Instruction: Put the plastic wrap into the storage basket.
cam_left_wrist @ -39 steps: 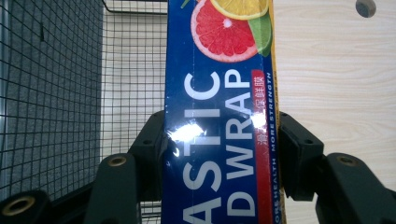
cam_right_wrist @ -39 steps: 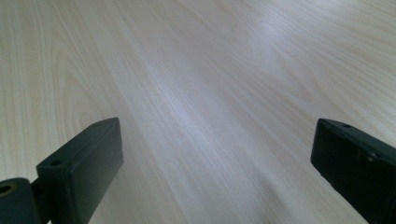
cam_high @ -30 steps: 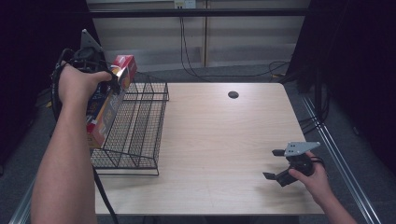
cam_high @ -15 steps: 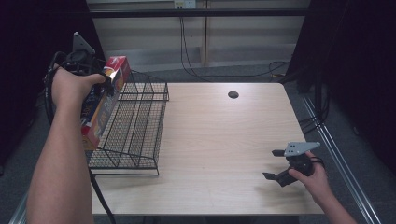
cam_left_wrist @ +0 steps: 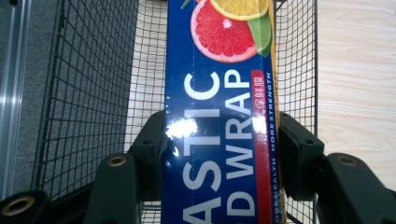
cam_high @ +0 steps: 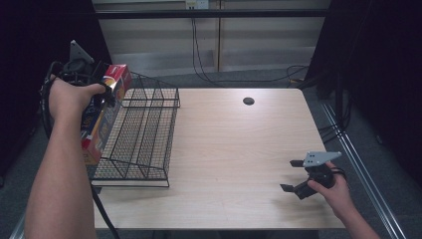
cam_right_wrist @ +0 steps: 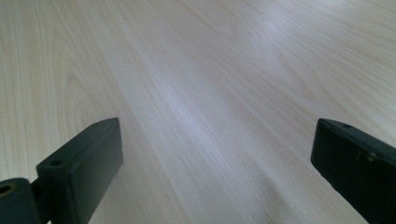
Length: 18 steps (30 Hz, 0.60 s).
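L gripper (cam_left_wrist: pixel 219 154) clamps the plastic wrap box (cam_left_wrist: pixel 217 112) w/ both jaws on its long sides, box held up over the left edge of the wire basket (cam_high: pixel 144 134). R gripper (cam_high: pixel 297 175) sits wide open, nothing betw. jaws, low over bench (cam_high: pixel 239 144) near its front right.
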Tool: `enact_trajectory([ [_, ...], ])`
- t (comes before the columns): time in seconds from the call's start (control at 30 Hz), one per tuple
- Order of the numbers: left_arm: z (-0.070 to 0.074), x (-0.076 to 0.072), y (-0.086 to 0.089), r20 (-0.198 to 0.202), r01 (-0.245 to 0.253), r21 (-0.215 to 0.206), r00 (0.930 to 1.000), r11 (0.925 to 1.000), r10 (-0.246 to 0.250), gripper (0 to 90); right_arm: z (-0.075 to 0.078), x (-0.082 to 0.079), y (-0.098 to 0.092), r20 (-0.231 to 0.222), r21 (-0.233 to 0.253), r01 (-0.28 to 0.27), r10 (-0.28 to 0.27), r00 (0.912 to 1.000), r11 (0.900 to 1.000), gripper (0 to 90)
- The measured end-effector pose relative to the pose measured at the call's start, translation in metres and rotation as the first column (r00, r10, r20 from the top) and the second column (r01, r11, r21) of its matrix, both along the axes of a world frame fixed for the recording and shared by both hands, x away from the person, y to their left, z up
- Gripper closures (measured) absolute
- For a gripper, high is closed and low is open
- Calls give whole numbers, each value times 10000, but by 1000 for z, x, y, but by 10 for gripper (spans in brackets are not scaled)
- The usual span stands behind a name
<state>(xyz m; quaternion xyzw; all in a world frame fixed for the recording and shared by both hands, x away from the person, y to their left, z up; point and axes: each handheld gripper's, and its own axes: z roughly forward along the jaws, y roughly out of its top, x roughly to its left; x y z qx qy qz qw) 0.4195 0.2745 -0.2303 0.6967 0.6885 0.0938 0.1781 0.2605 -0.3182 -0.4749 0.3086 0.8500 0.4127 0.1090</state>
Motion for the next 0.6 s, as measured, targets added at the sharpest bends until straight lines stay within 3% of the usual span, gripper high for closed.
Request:
enact_trajectory([
  [0.6,-11,-1,9,-96,-298,207,9995,9993,301,443,0,0,2,46,-27,-65,65,10000,10000,23],
])
